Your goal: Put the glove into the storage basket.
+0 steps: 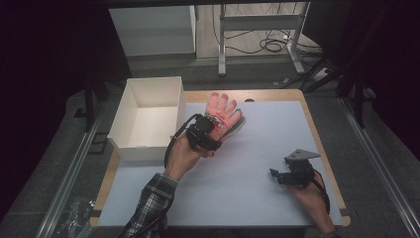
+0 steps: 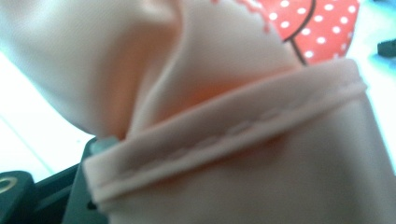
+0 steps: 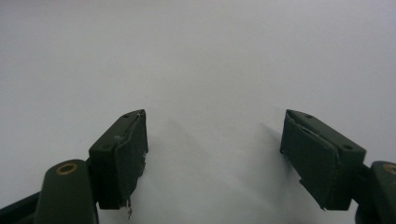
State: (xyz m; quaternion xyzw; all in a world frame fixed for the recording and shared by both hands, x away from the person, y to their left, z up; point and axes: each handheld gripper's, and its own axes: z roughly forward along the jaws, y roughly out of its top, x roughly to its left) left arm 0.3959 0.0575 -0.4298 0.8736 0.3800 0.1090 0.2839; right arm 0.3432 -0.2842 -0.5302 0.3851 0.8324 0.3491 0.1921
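Left gripper clamped on a pink glove, jaws pinched tight on the cuff end. Glove fanned out beyond the gripper, fingers spread and pointing away from the person, just beside the right wall of the white box, outside it. In the left gripper view, pale pink hemmed cuff folded across the jaws, with a red, white-dotted patch of the glove further up. Whether the glove's far end touches the table mat cannot be told.

Right gripper well apart from the box, down toward the near right of the mat, far from the glove. Jaws spread wide in the right gripper view, nothing between them, bare mat beneath.
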